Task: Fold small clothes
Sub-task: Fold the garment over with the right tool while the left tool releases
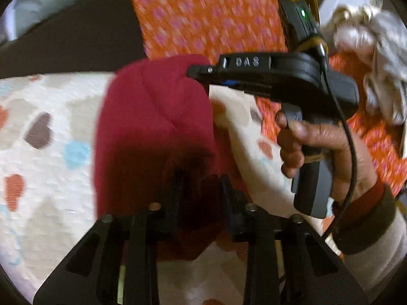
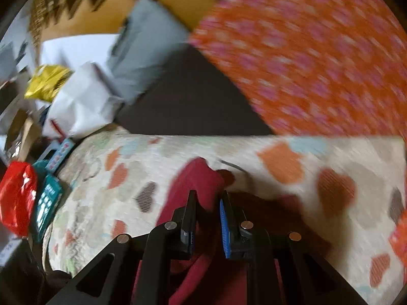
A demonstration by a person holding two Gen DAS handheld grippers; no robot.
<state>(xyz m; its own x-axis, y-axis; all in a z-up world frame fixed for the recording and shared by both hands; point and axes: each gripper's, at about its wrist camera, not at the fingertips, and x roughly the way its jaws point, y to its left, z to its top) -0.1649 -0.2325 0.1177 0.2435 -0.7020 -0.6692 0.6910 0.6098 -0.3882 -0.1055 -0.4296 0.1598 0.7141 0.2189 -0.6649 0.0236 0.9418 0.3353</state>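
Note:
A small dark red garment [image 1: 152,127] lies on a cream blanket with coloured patches [image 1: 48,167]. My left gripper [image 1: 203,185] is shut on the near edge of the red garment, cloth bunched between its fingers. My right gripper [image 1: 201,72] shows in the left wrist view, held by a hand, with its tips at the garment's far edge. In the right wrist view my right gripper [image 2: 208,198] is shut on a fold of the red garment [image 2: 201,178] and holds it up over the blanket [image 2: 279,178]. Both views are blurred.
An orange cloth with pink dots [image 1: 208,15] lies beyond the blanket, next to a dark surface [image 1: 76,38]. A crumpled grey-white cloth [image 1: 376,58] sits at the right. In the right wrist view, bags and boxes [image 2: 38,178] crowd the left side.

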